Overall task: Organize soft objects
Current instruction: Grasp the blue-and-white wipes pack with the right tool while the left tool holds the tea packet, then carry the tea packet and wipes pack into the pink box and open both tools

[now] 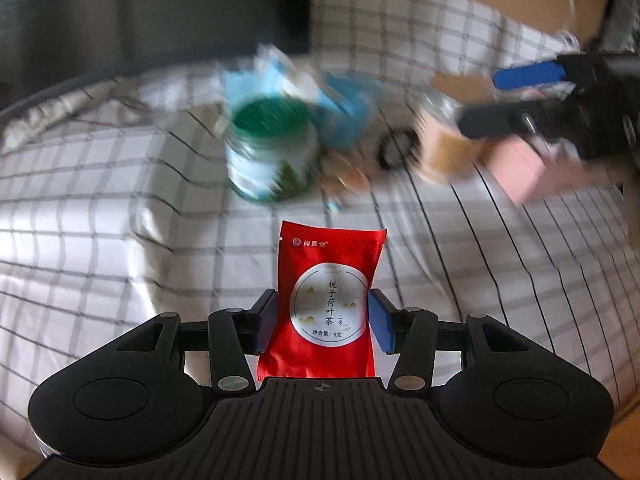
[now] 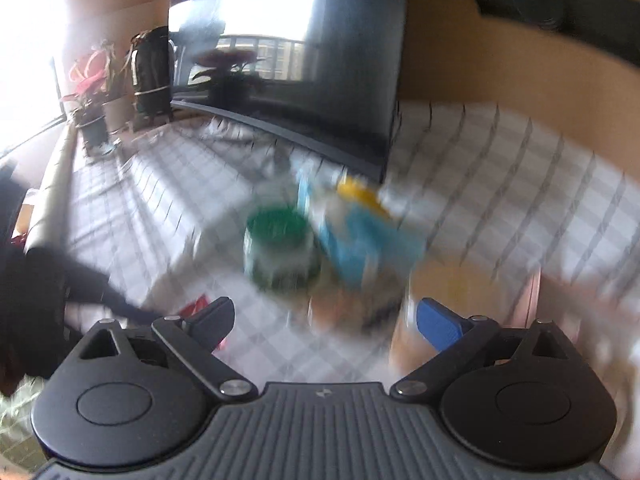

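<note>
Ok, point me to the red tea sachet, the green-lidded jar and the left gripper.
red tea sachet [image 1: 326,304]: left wrist view, round white label.
green-lidded jar [image 1: 270,120]: left wrist view, green lid top.
left gripper [image 1: 322,312]: left wrist view, midway between fingertips.

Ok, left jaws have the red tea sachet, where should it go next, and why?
Probably carry the red tea sachet forward toward the blurred blue packets behind the green-lidded jar on the checked cloth. The left gripper pinches it by both edges, lifted clear, and those packets look like the soft pile.
</note>
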A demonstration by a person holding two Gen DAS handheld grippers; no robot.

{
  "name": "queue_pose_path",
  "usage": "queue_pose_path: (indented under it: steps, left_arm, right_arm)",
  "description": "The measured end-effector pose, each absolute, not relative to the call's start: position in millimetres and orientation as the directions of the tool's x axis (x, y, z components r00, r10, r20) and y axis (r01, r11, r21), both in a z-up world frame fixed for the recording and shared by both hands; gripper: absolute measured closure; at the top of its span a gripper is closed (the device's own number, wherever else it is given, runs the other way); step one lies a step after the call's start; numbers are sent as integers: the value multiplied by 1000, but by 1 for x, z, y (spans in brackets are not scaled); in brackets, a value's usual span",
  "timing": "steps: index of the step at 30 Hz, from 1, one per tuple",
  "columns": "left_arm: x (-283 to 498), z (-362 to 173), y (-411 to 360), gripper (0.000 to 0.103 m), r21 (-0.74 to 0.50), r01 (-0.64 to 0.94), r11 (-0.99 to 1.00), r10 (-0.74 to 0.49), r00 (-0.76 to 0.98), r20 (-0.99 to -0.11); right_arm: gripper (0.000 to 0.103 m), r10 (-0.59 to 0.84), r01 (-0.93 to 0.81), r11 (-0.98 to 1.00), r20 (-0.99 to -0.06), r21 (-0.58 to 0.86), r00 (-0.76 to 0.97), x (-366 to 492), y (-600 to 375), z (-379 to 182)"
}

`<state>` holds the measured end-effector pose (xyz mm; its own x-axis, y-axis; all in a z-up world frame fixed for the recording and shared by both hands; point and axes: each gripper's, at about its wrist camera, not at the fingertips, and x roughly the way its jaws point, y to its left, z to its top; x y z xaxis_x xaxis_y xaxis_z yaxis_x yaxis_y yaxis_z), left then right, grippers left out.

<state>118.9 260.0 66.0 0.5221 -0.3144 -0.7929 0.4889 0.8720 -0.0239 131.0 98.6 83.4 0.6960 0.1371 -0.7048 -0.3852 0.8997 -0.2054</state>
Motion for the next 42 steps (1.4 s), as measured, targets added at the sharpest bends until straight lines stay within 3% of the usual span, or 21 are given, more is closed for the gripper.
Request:
queue_pose_path:
  steps: [7,9,14,19,22,24,25,33,42]
  left_arm:
    - [148,110,285,49,-31,437,899,-327,624,-709]
    - [153,117,295,49,-68,408,911,-338,639,-691]
    - [157,112,304,49,-160,368,916,-372,629,-683]
    - [157,95,293,49,-204,336,919,-378,613,-694]
    - [157,83,287,49,-225,294,929,-364,611,-703]
    - [155,73,282,49,-250,274,929,-368,597,-713]
    - [154,67,279,49,-265,265,927,-373,586,-719]
    - [146,52,256,49,-336,304,891,-451,520,-725]
    - [148,108,225,49,-223,431,874,-460,588,-666]
  right_arm:
    - [6,68,-541,791,-838,-285,541,235,146,116]
    - [14,23,-590,748,-877,-303,480,251,150,111]
    - [14,-43,-668,657,-901,-351,431,258,157,79]
    - [22,-94,-691,622,-911,-368,401,282,162,43]
    - [35,-84,-713,622,-933,-323,349,302,161,27]
    - [60,-99,-721,620,-943,-309,318,311,158,12]
    - [61,-104,-718,634,-951,-288,290,314,155,6]
    - [62,-67,-571,794,-963,-210,261,295,134,50]
    - [62,-4,-495,834,-899,-244,437,245,128,129]
